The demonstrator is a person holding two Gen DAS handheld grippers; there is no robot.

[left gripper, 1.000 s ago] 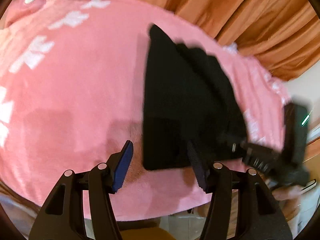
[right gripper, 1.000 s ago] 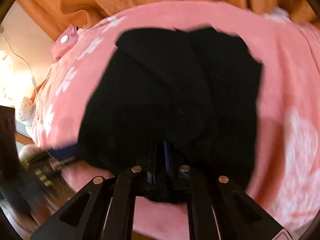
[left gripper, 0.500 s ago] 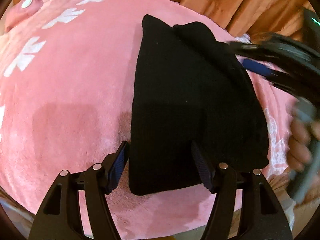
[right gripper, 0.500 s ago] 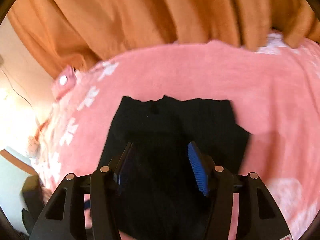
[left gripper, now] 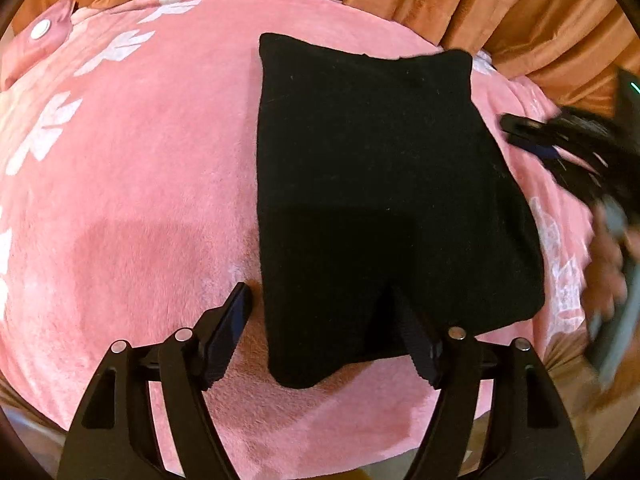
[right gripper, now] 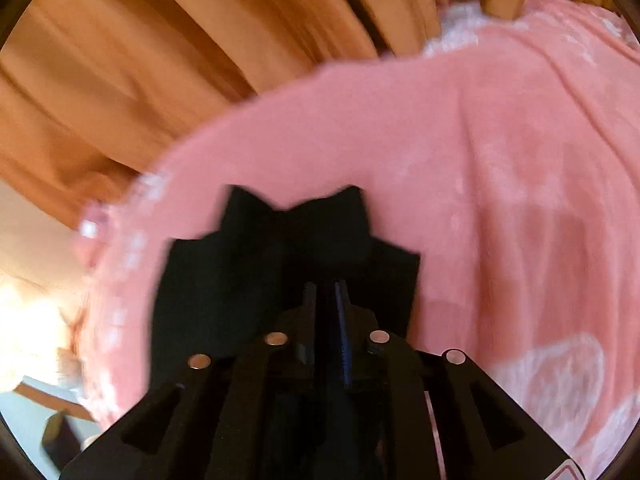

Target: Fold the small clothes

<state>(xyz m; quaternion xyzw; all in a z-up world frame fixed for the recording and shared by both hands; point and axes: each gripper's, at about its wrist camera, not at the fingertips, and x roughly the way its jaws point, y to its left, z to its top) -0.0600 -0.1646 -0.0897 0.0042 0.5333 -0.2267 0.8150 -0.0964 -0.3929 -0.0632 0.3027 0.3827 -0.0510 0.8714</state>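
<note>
At the bottom of the frame my left claw [left gripper: 320, 334] gapes wide over the near edge of the folded black garment [left gripper: 376, 200] on the pink blanket [left gripper: 132, 200]. My right claw [right gripper: 326, 300] is nearly closed, gripping nothing, hovering blurred above the garment.

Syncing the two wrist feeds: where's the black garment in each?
Left wrist: black garment fills centre, flat on the pink blanket, near edge between the open left tongs.
Right wrist: lower centre-left, behind the right tongs.
Shared landmark: orange curtain along the top.
</note>
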